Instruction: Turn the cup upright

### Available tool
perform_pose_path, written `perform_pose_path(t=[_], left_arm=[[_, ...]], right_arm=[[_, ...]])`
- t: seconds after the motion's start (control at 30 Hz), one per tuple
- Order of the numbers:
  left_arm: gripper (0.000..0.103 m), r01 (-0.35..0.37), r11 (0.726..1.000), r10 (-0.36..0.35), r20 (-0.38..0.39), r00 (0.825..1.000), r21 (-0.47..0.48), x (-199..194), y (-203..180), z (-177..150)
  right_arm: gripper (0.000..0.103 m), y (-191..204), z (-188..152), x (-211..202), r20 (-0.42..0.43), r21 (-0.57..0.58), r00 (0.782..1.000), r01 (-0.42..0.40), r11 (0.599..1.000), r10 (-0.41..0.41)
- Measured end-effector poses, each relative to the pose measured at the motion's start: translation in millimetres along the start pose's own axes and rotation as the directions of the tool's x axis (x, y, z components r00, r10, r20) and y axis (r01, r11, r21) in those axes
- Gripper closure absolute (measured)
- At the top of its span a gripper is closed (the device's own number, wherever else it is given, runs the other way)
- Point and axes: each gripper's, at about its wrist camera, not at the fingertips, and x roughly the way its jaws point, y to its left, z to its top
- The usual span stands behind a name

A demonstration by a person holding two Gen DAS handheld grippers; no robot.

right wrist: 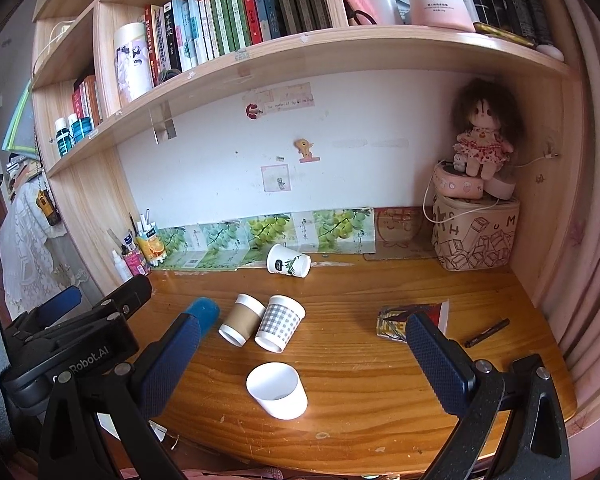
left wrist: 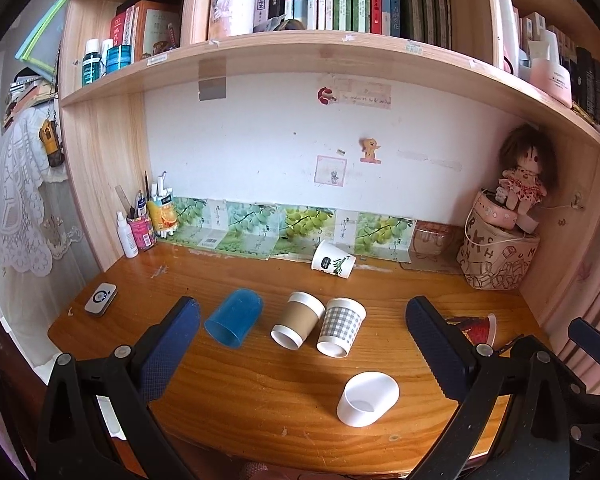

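Note:
Several cups lie on their sides on the wooden desk [left wrist: 260, 392]: a blue plastic cup [left wrist: 235, 317] [right wrist: 205, 312], a brown-sleeved paper cup [left wrist: 297, 319] [right wrist: 242, 319], a grey checked cup [left wrist: 341, 327] [right wrist: 280, 323], a white cup with a leaf print [left wrist: 333, 264] [right wrist: 288, 261] at the back, and a red patterned cup [left wrist: 476, 326] [right wrist: 414, 317] on the right. A plain white cup [left wrist: 367, 398] [right wrist: 277, 390] stands upright near the front. My left gripper [left wrist: 302, 344] is open and empty above the front edge. My right gripper [right wrist: 300, 360] is open and empty, to the right of the left one.
A pen holder and spray bottle [left wrist: 138, 228] stand at the back left, a small white device [left wrist: 100, 298] on the left. A patterned box with a doll [left wrist: 500, 252] fills the back right corner. A black pen [right wrist: 487, 333] lies at right. A bookshelf [left wrist: 300, 64] overhangs the desk.

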Motion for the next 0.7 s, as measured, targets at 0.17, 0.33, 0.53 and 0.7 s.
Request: perform_pose_path(t=[0.17,0.33,0.53,0.7], left_arm=[[0.000,-0.003,1.000,0.003,0.006,1.000,0.008,-3.2,-2.1,-0.4],[0.000,-0.002,1.000,0.002,0.017,1.000,0.014,-8.3,-2.6,-0.7],[0.000,0.002,1.000,-0.002,0.021,1.000,0.027,-14.7,-2.8,-1.1],[0.000,0.005,0.999,-0.006,0.027,1.000,0.040,-21.1,-2.8,-0.9]], right_arm=[[0.000,-1.7,-0.8,-1.8,0.005,0.003,1.000,0.000,1.000,0.000],[0.000,-1.4,-1.7,-4.8,0.008,0.008,1.000,-0.001,1.000,0.001],[0.000,-0.4,-3.4,-11.7,0.012,0.020,1.000,0.000,1.000,0.000],[0.000,1.6,-6.0,-17.8,0.012,0.030,1.000,0.002,1.000,-0.002]])
